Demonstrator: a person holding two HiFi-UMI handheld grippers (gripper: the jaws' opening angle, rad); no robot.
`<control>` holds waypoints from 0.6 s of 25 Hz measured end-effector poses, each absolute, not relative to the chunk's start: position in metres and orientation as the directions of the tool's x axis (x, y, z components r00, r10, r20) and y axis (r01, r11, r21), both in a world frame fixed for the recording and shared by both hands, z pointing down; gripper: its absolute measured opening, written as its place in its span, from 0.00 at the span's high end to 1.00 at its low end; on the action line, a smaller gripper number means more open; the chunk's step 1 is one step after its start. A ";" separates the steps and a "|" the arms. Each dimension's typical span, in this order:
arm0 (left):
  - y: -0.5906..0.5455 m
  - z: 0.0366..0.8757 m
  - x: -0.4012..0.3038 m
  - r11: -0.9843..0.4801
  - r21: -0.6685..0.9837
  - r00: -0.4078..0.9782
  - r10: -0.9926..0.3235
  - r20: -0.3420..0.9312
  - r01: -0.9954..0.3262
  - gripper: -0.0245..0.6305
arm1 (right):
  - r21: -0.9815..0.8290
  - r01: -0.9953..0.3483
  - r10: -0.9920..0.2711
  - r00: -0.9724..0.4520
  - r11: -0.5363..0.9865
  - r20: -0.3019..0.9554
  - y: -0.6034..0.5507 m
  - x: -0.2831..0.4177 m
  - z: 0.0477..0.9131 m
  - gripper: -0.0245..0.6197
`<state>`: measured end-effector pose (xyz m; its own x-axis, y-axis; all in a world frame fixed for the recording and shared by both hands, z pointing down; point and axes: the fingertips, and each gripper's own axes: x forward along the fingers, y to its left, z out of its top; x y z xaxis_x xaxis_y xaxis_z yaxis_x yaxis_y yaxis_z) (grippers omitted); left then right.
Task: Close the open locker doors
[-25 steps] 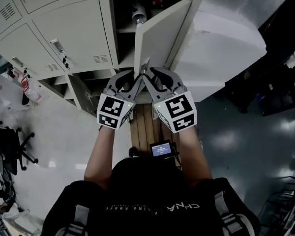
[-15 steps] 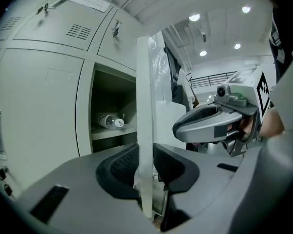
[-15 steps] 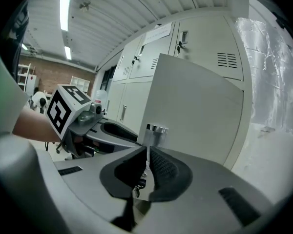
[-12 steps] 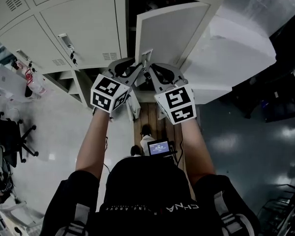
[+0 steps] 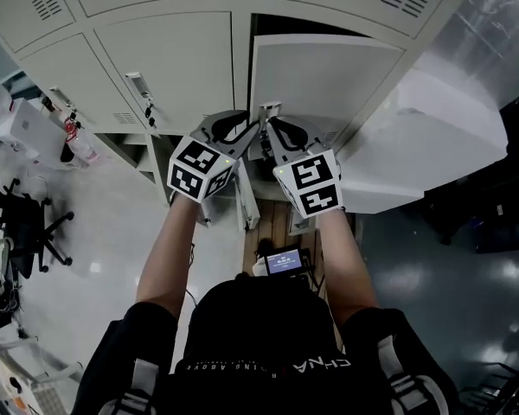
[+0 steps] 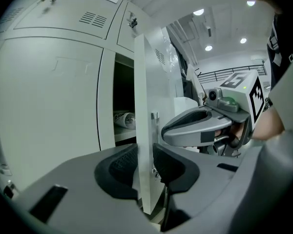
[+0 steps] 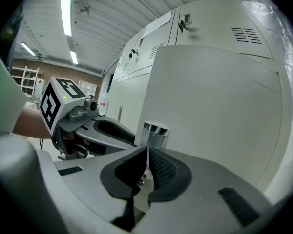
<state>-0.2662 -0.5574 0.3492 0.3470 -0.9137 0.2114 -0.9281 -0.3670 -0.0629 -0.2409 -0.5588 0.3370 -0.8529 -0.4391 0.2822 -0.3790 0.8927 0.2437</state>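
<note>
the door (image 5: 329,76) stands ajar, its upright free edge nearest the person and the dark locker opening (image 5: 285,24) just beyond. the left tool (image 6: 145,165) clamps that edge, and the right tool (image 7: 146,161) is pressed together on the thin latch tab (image 5: 269,108) beside it. closing likely means pushing forward.

Looking steeply down from the head, well above the lockers (image 5: 164,50), past both forearms onto the half-open locker door (image 5: 329,76). Riding on the left gripper (image 6: 144,167), very near, facing along its fingers (image 6: 117,167) straight at the door's edge and into the compartment behind. Riding on the right gripper (image 7: 147,157), equally near, facing along the door's outer face toward the room. Shared by all three: that door. Caught in either gripper view, off to one side: the opposite gripper.
</note>
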 end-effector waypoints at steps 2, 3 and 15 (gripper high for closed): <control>-0.565 0.348 -0.274 -0.351 -0.067 0.331 -0.921 0.207 -0.934 0.81 | 0.242 -0.367 -0.427 -0.859 0.898 0.282 -0.566 -0.249 0.338 0.90; -0.568 0.348 -0.277 -0.340 -0.070 0.320 -0.925 0.205 -0.938 0.81 | 0.241 -0.360 -0.420 -0.862 0.901 0.283 -0.570 -0.253 0.338 0.90; -0.598 0.349 -0.298 -0.287 -0.082 0.265 -0.942 0.204 -0.955 0.85 | 0.227 -0.325 -0.382 -0.880 0.918 0.282 -0.603 -0.281 0.342 0.90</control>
